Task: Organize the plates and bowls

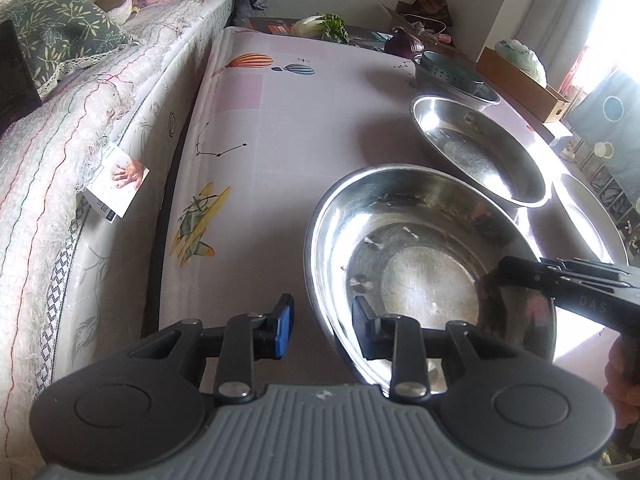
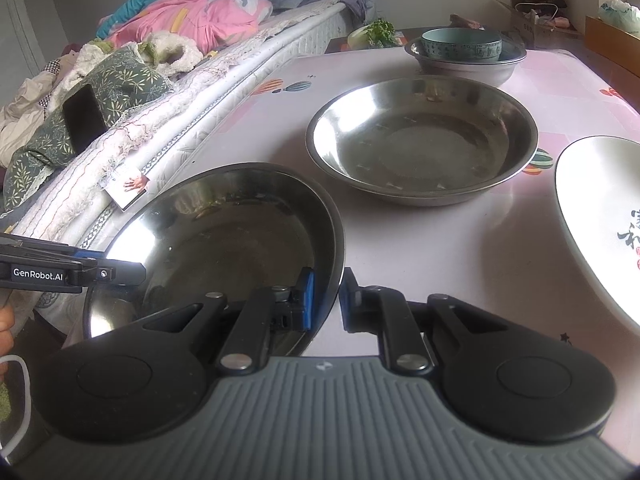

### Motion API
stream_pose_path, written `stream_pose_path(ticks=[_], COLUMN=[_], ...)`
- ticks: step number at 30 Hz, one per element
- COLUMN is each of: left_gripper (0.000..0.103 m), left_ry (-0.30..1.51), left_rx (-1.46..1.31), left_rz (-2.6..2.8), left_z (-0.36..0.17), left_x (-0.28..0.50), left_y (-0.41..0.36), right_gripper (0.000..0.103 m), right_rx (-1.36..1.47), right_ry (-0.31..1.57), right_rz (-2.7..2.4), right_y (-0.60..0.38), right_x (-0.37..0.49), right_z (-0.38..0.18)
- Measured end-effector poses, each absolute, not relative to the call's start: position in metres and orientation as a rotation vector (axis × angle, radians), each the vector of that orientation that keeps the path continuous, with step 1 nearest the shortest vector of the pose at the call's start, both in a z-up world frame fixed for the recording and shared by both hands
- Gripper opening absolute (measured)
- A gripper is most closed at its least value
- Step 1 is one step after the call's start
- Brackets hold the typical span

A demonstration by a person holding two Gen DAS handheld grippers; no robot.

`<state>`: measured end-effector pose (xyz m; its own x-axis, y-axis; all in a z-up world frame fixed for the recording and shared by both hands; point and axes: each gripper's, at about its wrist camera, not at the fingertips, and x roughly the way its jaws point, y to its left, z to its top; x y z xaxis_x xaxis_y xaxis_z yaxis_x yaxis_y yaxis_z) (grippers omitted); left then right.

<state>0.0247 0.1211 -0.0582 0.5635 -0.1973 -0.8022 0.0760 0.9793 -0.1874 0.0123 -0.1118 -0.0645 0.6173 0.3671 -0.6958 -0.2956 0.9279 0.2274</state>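
A near steel bowl (image 1: 400,232) (image 2: 224,224) sits on the table's front edge. My left gripper (image 1: 322,326) straddles its left rim, one finger outside, one inside, with a gap to the rim. My right gripper (image 2: 326,300) straddles its right rim, jaws narrow around it. It is seen from the side in the left wrist view (image 1: 500,270). A second steel bowl (image 1: 480,152) (image 2: 424,136) lies beyond. A white plate (image 2: 600,216) (image 1: 588,216) is at the right. A teal ceramic bowl (image 2: 460,44) (image 1: 448,68) sits inside a grey basin (image 2: 468,64).
A bed (image 1: 80,128) with quilts runs along the table's left side. A card (image 1: 118,178) hangs from its edge. Vegetables (image 1: 324,26), a red onion (image 1: 404,44) and cardboard boxes (image 1: 520,80) stand at the far end. The tablecloth (image 1: 280,128) is pink, printed with balloons.
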Motion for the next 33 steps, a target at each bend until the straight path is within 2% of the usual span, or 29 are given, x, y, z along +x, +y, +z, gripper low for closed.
stream_pose_path(ticks=[2, 3, 17, 33], left_gripper=[0.022, 0.021, 0.021, 0.021], left_ry=[0.963, 0.964, 0.933, 0.834], left_rx=[-0.130, -0.129, -0.100, -0.059], left_rz=[-0.166, -0.169, -0.140, -0.152], left_z=[-0.059, -0.059, -0.047, -0.007], left_x=[0.026, 0.027, 0.019, 0.026], left_y=[0.119, 0.119, 0.120, 0.102], right_gripper=[0.013, 0.013, 0.014, 0.014], right_rx=[0.086, 0.085, 0.060, 0.106], right_ry=[0.823, 0.822, 0.785, 0.704], right_rz=[0.383, 0.387, 0.405, 0.391], right_y=[-0.109, -0.108, -0.101, -0.121], right_x=[0.012, 0.012, 0.004, 0.005], right_z=[-0.066, -0.066, -0.052, -0.021])
